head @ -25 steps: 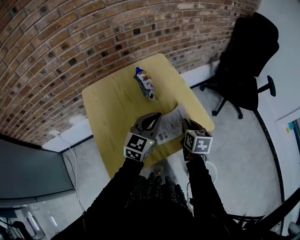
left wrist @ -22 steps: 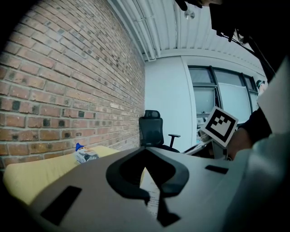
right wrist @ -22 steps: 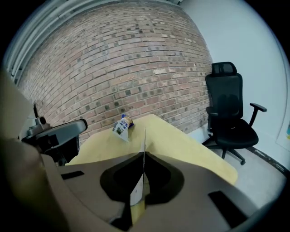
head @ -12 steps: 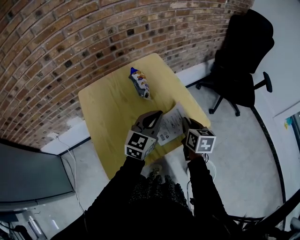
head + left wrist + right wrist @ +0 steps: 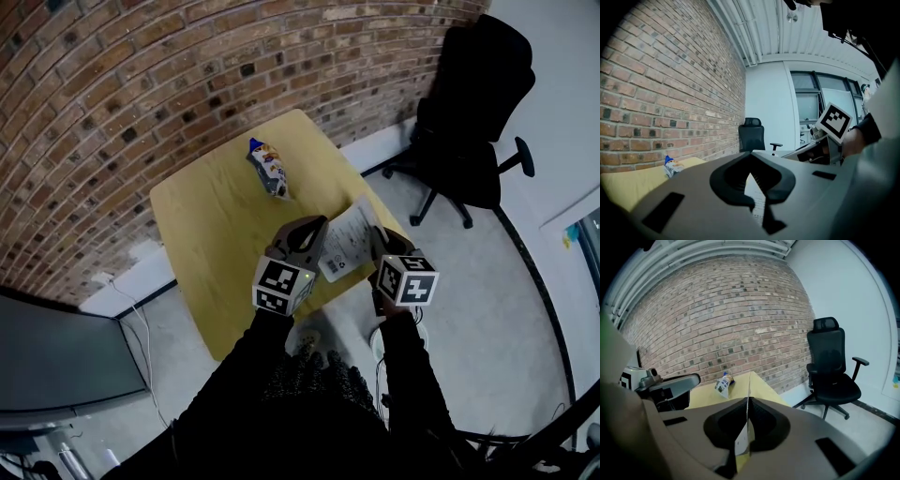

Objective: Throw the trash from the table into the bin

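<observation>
A white printed paper sheet (image 5: 345,242) hangs over the near right corner of the yellow table (image 5: 206,225), held by both grippers. My left gripper (image 5: 314,228) is shut on its left edge, and the sheet (image 5: 757,194) shows between those jaws. On the right edge my right gripper (image 5: 375,242) is shut, with the paper (image 5: 743,439) edge-on between its pads. A blue and white snack bag (image 5: 266,169) lies at the table's far side, away from both grippers; it also shows as the bag (image 5: 672,165) and the bag (image 5: 723,383) in the gripper views.
A brick wall runs behind the table. A black office chair (image 5: 469,103) stands on the grey floor to the right. A white round object (image 5: 380,342) sits on the floor below my right hand. A dark panel is at the lower left.
Both grippers have risen a little with the paper sheet between them. The snack bag has stayed where it was on the table.
</observation>
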Demonstrator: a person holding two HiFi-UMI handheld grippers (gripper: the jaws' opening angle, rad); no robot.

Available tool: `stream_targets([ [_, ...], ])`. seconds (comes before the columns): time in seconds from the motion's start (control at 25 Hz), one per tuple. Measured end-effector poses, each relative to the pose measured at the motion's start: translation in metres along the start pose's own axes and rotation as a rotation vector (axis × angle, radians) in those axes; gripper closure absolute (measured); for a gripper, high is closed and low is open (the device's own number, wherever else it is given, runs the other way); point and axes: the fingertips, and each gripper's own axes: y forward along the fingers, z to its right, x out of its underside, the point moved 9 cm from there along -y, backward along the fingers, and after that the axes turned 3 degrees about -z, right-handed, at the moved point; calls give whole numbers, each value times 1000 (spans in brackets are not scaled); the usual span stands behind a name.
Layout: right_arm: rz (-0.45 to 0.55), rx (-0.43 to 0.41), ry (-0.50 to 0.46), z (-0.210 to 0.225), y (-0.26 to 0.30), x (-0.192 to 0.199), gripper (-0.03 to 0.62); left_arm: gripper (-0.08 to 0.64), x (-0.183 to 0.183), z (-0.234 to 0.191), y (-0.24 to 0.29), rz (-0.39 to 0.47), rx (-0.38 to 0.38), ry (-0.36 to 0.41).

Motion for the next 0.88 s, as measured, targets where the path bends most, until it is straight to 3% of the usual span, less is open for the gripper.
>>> stream_targets([
  [0.56,111,124,-20,38,-65,-1,580,554,-7,49,25,7,103,2],
  [0.88,164,198,-12,66,-115,3,580,554,-22,94,47,33,200,27],
])
